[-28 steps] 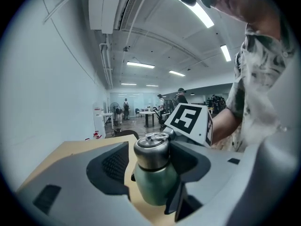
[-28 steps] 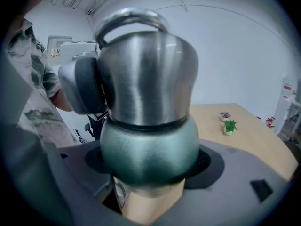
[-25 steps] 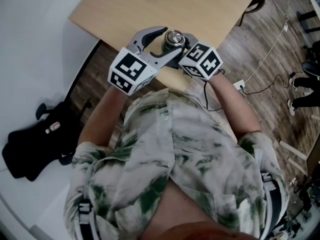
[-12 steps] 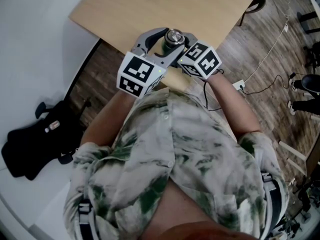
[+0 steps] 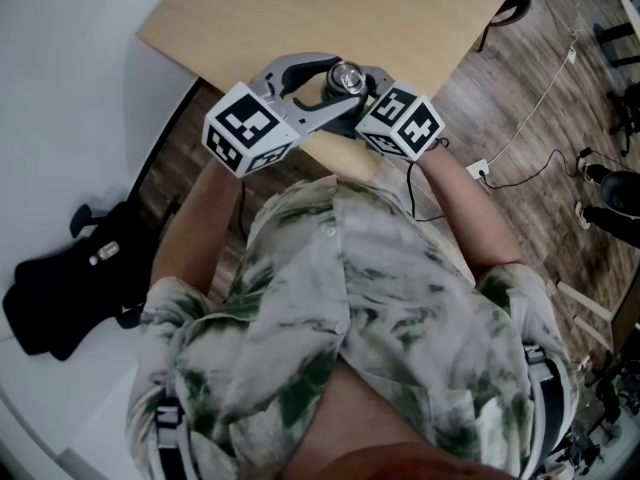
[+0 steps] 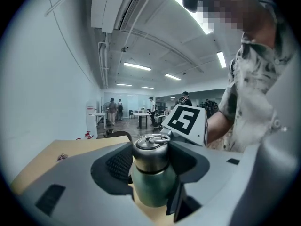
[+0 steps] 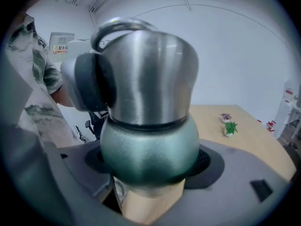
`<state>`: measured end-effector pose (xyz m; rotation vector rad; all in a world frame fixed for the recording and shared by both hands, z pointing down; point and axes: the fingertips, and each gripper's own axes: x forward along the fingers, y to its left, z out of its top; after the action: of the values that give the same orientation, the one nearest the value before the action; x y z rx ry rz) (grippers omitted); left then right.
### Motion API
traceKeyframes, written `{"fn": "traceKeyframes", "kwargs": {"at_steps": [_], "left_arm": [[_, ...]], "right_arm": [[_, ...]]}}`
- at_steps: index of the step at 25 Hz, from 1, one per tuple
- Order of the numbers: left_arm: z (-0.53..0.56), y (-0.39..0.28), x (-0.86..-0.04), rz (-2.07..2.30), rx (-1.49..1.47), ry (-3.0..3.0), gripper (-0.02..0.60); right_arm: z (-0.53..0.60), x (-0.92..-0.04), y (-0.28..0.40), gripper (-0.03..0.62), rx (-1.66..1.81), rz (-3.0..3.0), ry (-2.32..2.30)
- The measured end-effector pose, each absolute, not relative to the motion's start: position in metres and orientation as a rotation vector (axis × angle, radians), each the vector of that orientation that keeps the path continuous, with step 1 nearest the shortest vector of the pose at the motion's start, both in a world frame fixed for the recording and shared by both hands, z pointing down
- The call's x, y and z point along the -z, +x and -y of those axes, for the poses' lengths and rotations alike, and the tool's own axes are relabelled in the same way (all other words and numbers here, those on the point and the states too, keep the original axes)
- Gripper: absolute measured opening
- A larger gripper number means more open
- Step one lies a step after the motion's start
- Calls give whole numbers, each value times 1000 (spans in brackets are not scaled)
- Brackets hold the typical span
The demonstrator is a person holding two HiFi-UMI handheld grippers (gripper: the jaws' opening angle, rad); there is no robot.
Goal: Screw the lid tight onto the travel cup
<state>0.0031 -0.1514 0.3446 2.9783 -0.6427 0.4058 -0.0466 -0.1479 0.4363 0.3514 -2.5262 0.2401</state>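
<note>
Moved since a second ago: the marker cube [image 5: 248, 128] of the left tool [image 5: 337, 78] has swung outward, away from the round-bodied green metal travel cup [image 7: 149, 149]. Its jaws have just been closing in and stand spread round the brushed steel domed lid [image 6: 151, 157], not seen pressing on it. The light wooden tabletop [image 5: 250, 18] lies beneath the cup, which is upright at the near edge. The right tool [image 7: 150, 173] is pinched on the cup's green body. The lid sits on the cup, with a wire ring [image 6: 157, 138] on top. A small green plant-shaped item [image 7: 230, 127] lies well beyond the cup.
</note>
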Motion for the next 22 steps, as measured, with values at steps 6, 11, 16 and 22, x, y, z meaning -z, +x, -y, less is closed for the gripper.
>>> {"fn": "traceKeyframes", "kwargs": {"at_steps": [6,11,16,22], "left_arm": [[150,3,-347,546,-407,2987,250],[158,2,-349,740,-425,2955,252],[160,2,-350,909,-410,2874,259],[164,3,-346,1064,-405,2824,259]], "right_arm": [[145,-440,-48,405,-255,2525,345],[154,-442,-45,405,-285,2516,388],[158,-442,-45,405,-278,2503,416],[158,-441,-48,405,-291,2507,424]]}}
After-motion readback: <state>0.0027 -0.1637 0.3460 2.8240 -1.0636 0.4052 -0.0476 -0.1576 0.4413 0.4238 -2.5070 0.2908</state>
